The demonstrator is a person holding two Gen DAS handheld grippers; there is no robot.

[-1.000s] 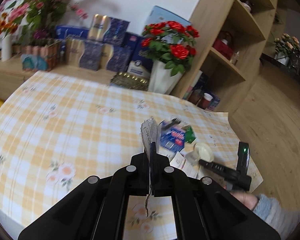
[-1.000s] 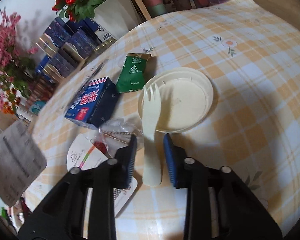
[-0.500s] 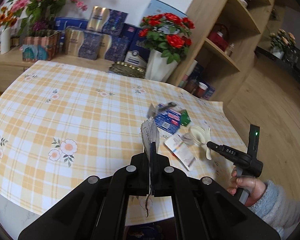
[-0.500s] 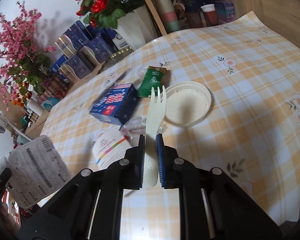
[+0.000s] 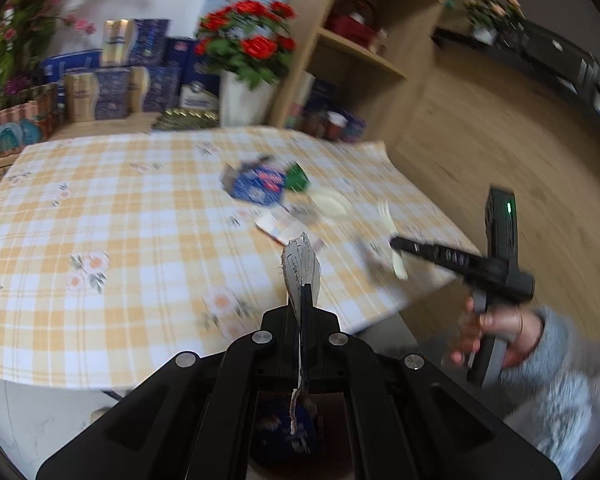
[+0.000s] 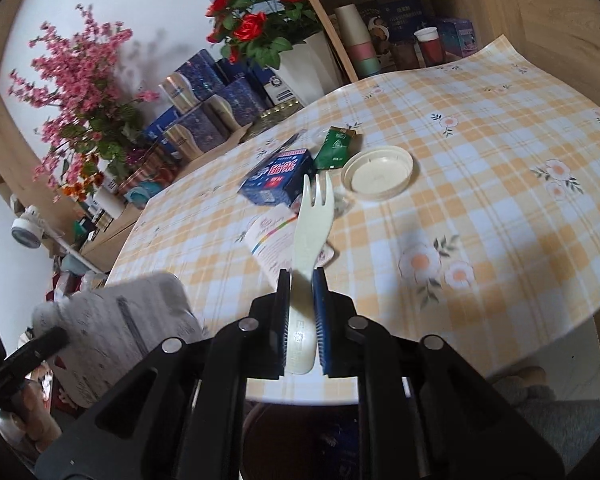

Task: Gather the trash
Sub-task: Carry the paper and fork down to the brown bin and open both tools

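My right gripper (image 6: pixel 302 280) is shut on the handle of a cream plastic fork (image 6: pixel 314 216), held in the air above the near edge of the table; the fork (image 5: pixel 390 220) also shows in the left wrist view, blurred. My left gripper (image 5: pixel 304 292) is shut on a crumpled grey printed wrapper (image 5: pixel 300 268), which appears at the lower left of the right wrist view as the wrapper (image 6: pixel 120 332). On the checked tablecloth (image 6: pixel 480 152) lie a blue box (image 6: pixel 280 176), a green packet (image 6: pixel 334 146), a cream round lid (image 6: pixel 380 168) and a white card (image 6: pixel 272 236).
A dark brown bin (image 6: pixel 300 440) sits below both grippers, off the table's near edge, with something blue inside. A white vase of red roses (image 6: pixel 300 68), blue gift boxes (image 6: pixel 204 100) and a wooden shelf unit (image 5: pixel 360 60) stand behind the table. A grey-sleeved hand (image 5: pixel 496 336) holds the right gripper.
The right gripper shut on the fork and lifted it off the table beside the lid. Both grippers drew back from the trash pile to the table's near edge, above the bin.
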